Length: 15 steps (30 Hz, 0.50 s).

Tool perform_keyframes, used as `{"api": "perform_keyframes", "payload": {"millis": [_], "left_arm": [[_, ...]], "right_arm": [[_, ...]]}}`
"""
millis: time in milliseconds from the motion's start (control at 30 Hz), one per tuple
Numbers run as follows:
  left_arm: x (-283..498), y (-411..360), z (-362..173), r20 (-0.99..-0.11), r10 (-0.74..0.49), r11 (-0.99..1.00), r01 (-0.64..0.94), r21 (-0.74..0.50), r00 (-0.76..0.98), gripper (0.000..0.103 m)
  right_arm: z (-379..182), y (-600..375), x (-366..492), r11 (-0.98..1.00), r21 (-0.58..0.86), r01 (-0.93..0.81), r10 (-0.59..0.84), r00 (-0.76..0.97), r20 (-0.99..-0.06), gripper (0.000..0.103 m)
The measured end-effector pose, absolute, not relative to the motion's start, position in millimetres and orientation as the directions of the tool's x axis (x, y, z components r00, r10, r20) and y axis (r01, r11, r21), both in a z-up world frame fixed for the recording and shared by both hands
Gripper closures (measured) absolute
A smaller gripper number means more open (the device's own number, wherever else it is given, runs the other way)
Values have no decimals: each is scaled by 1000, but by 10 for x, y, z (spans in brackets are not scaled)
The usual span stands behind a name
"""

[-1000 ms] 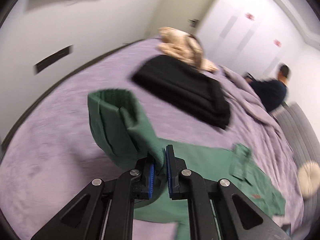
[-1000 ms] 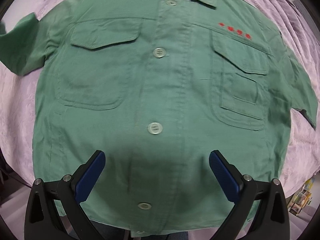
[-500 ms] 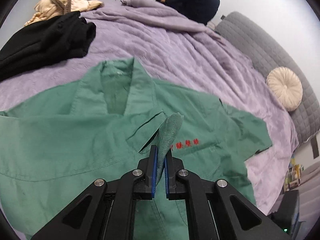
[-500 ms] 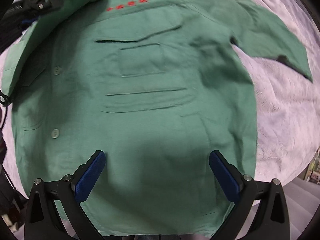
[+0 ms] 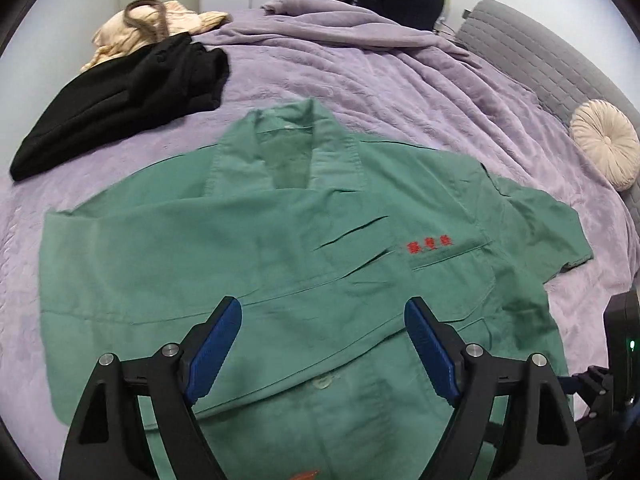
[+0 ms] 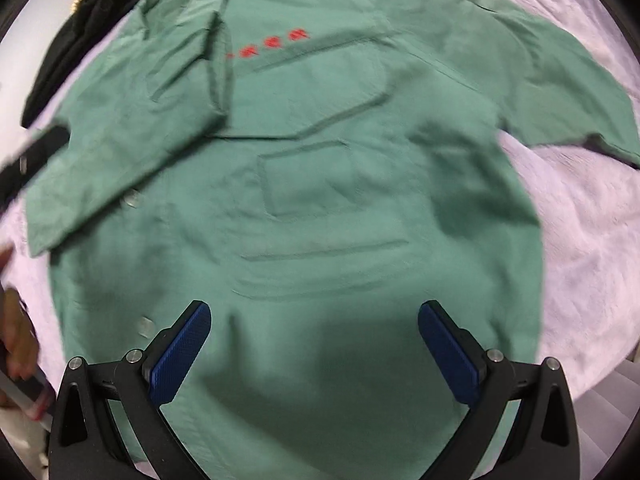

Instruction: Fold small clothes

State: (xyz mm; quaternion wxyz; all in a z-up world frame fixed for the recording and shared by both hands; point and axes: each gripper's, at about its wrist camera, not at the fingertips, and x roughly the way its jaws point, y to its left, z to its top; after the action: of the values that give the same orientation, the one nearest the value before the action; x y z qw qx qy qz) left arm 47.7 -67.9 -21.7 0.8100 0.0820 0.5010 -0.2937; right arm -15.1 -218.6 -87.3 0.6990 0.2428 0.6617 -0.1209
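Sleeve dropped: green shirt (image 5: 248, 248) now lies flat on the purple blanket (image 5: 360, 80), one side folded across its front. Left gripper (image 5: 322, 344) jaws just opened wide, nothing between. Right gripper (image 6: 314, 354) wide, empty, above the shirt. Black garment (image 5: 120, 96) beyond the collar.

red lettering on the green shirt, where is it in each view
Left wrist: red lettering right of centre, above a chest pocket flap.
Right wrist: red lettering upper left of centre, beside the folded-in sleeve.
Shared landmark: the black garment beyond the green shirt.
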Motion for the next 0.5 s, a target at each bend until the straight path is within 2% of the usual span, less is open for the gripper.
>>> {"api": "perform_keyframes", "payload": {"millis": [200,367,433,467,500], "left_arm": [[792,577,-189,-876,-171,962,268,-50,452,19],[1081,1368,-369,-885,-48,998,59,-23,463,19],[1159,1518,-521,-900,-21,1000,18,-15,436,19],[1184,1552,-599,-906,-17,1000,9,-15,422,19],[1197,1556,-655,-909,-17,1000,4,-17,416,19]], "right_arm": [[-1006,-2261,689,749,431,503,333,277,-901,0],[-1202,-2372,1212,640,527,559,384,362,-849,0],[-1050,-2385,915,605,535,591,371,385,-845,10],[-1022,-2395,932,598,537,595,364,396,-843,46],[-1002,-2467,901,582,569,581,389,416,-822,98]]}}
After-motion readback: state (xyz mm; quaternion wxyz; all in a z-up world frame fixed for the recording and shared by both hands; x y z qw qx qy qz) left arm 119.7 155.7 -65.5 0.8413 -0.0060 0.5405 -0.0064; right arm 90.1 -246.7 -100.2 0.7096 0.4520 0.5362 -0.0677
